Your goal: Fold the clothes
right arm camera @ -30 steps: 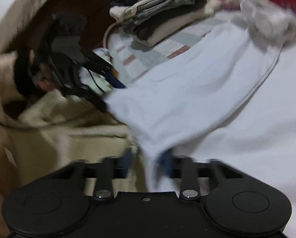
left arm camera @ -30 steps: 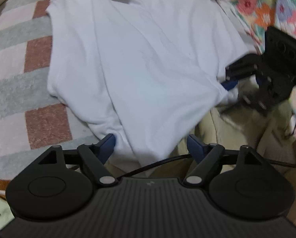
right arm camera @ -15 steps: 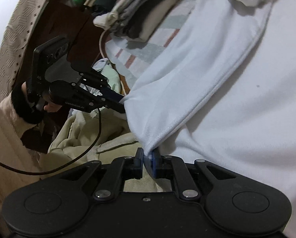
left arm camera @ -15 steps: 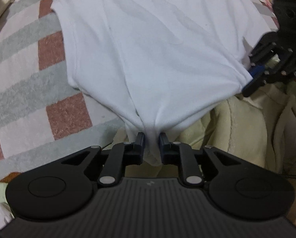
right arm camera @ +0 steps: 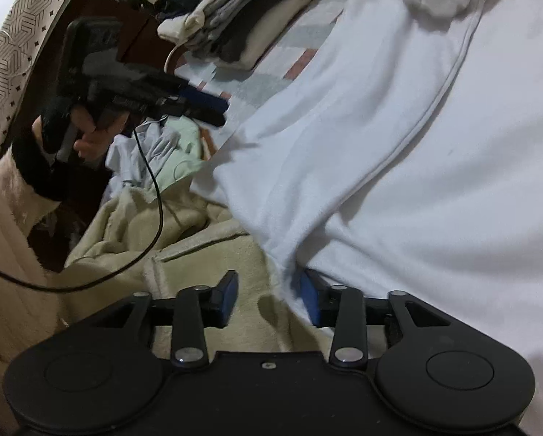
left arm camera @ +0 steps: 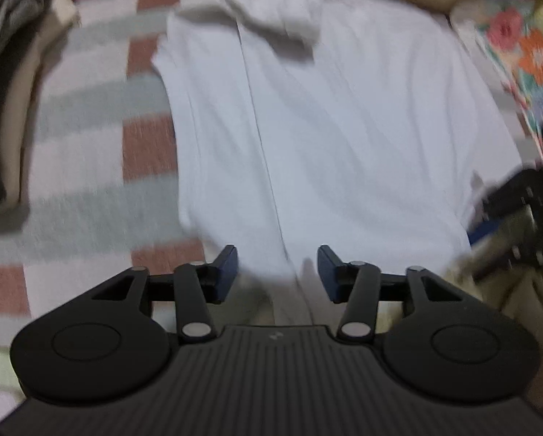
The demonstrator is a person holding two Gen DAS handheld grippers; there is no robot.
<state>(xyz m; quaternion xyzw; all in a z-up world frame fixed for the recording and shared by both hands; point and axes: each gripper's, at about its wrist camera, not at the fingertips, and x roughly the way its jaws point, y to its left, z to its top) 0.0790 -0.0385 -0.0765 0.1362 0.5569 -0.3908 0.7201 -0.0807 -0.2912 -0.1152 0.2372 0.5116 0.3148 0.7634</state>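
Left wrist view is blurred, but I can see my left gripper with its jaws opening, nothing pinched; the white shirt lies flat on the checked blanket, its near hem just between the pads. My right gripper is opening too, a shirt corner still lying against one pad. My worry is that corner snagging as I pull away, dragging the fold crooked. The hem also overhangs the beige fleece, so it could slide off. The cable could catch cloth too.
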